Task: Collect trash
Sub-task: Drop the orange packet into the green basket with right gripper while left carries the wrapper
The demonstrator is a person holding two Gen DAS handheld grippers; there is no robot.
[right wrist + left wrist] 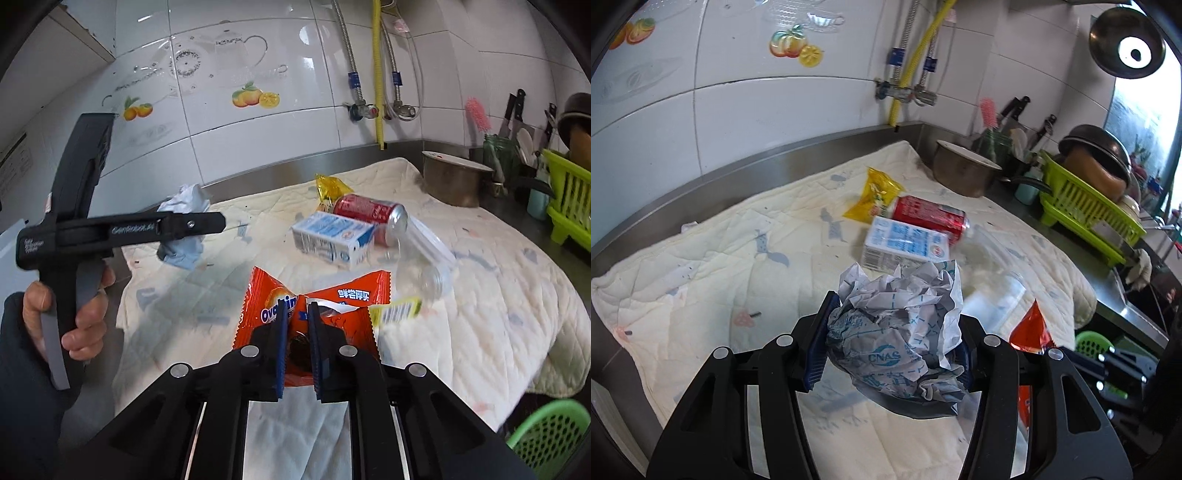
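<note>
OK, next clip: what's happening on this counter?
A person is collecting trash with two handheld grippers. The left gripper grips a crumpled paper ball; the right gripper pinches an orange snack wrapper. A red can, milk carton and yellow wrapper lie on the quilted cloth.

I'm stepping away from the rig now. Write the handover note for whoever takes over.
Left gripper: shut on a crumpled paper ball, lifted off the quilted cloth.
Right gripper: shut on an orange Ovaltine wrapper, also lifted.
Still on the cloth: yellow snack packet, red soda can, blue-and-white milk carton, clear plastic bottle.
Done: two pieces picked up. Left: drop both, perhaps into the green basket at the counter's edge, then collect the other four.
</note>
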